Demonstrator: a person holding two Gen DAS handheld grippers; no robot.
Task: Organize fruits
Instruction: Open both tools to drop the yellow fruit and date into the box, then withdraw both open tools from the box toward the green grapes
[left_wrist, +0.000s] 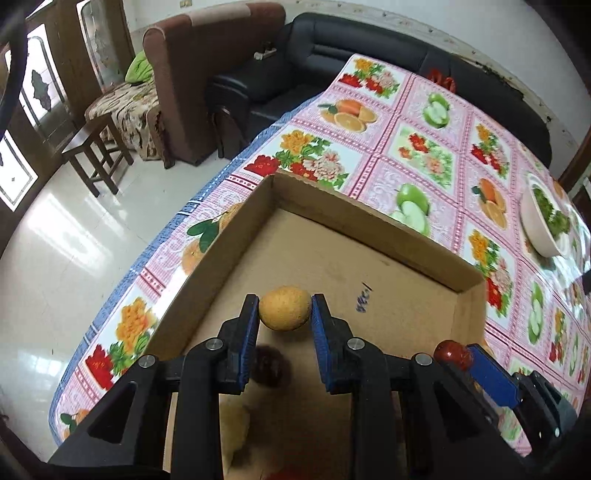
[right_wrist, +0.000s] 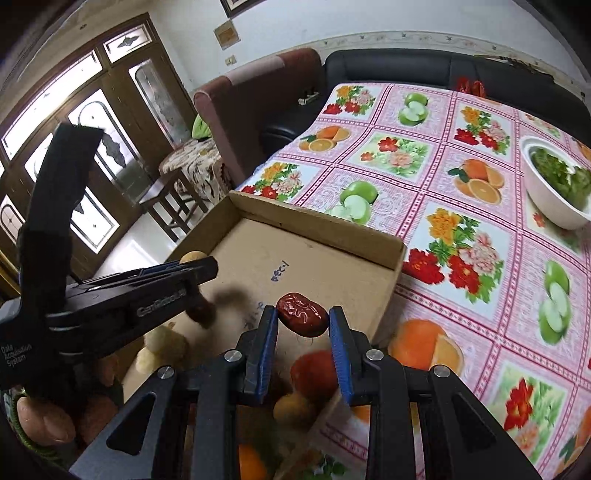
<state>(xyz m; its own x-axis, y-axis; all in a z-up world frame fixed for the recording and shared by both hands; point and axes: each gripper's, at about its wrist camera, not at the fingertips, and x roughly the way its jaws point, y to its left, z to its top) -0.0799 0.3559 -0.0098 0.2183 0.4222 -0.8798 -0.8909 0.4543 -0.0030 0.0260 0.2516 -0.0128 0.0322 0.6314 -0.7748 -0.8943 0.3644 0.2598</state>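
On the fruit-print tablecloth, a cardboard tray is sitting; left gripper is clamping a yellow fruit, right gripper is pinching a red date.

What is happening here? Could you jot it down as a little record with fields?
Setting: table with fruit-print tablecloth
Container: shallow cardboard box, open top
Left gripper: shut on a small yellow-brown fruit, above the box
Right gripper: shut on a wrinkled red date, above the box's near corner
Other fruit: blurred pieces below the grippers, kind unclear
Also on table: white bowl with greens
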